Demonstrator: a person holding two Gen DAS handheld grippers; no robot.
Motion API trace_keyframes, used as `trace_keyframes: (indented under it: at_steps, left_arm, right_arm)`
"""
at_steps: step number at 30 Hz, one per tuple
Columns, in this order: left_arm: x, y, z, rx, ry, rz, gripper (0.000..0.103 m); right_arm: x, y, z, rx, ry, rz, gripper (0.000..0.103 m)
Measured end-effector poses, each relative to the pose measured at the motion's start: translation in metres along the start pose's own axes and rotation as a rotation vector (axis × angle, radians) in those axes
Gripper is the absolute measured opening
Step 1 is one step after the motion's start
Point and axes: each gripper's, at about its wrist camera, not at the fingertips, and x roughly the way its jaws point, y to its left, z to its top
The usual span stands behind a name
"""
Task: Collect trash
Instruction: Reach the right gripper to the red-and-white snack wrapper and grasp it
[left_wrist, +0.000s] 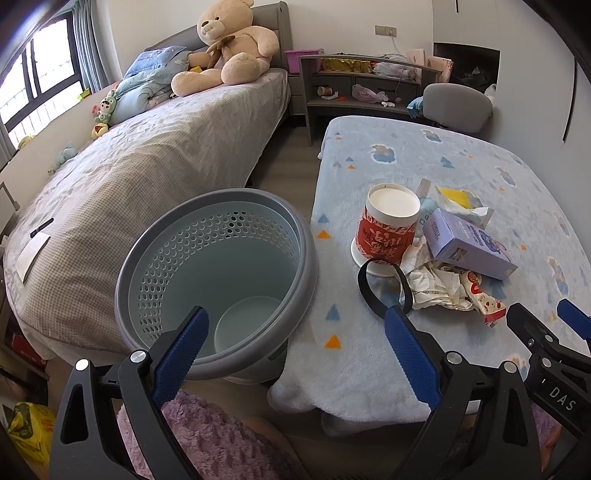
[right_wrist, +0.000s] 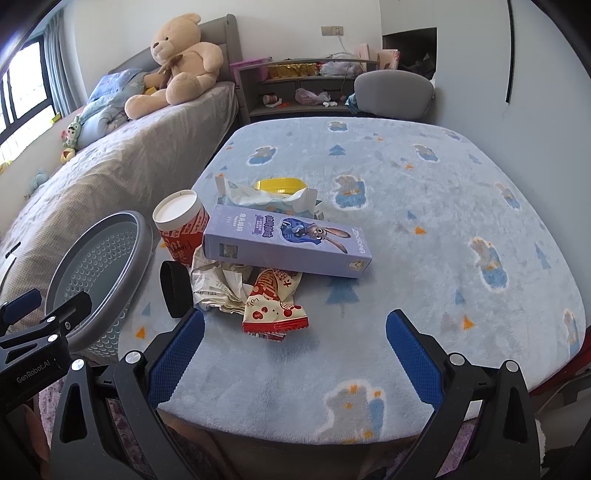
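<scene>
Trash heaped on the table, bin beside it

A red paper cup (right_wrist: 180, 225) stands upside down beside a lying purple carton (right_wrist: 286, 240), crumpled paper (right_wrist: 216, 286), a red-white snack wrapper (right_wrist: 275, 310) and a black band (right_wrist: 176, 291); the grey perforated bin (left_wrist: 218, 280) stands upright alongside.

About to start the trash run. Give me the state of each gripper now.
Left gripper: jaws open, holding nothing, above the bin's near rim.
Right gripper: jaws open, holding nothing, over the blanket.
</scene>
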Motion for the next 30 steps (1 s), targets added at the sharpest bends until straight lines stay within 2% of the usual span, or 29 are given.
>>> trace_keyframes:
  at_steps: [15, 18, 26, 30]
  left_arm:
    - [0.028, -0.003, 0.002, 0.0, 0.054, -0.021, 0.092]
    - [0.033, -0.004, 0.003, 0.003, 0.063, -0.023, 0.092]
    - [0.043, -0.01, 0.004, 0.012, 0.087, -0.034, 0.092]
    - [0.047, -0.012, 0.003, 0.02, 0.099, -0.036, 0.092]
  right_arm:
    - [0.048, -0.006, 0.01, 0.024, 0.072, 0.001, 0.095]
    - [0.058, -0.005, 0.012, 0.019, 0.09, -0.003, 0.087]
    - [0.075, -0.002, 0.017, 0.011, 0.121, 0.004, 0.076]
    - [0.082, -0.002, 0.018, 0.02, 0.136, 0.013, 0.067]
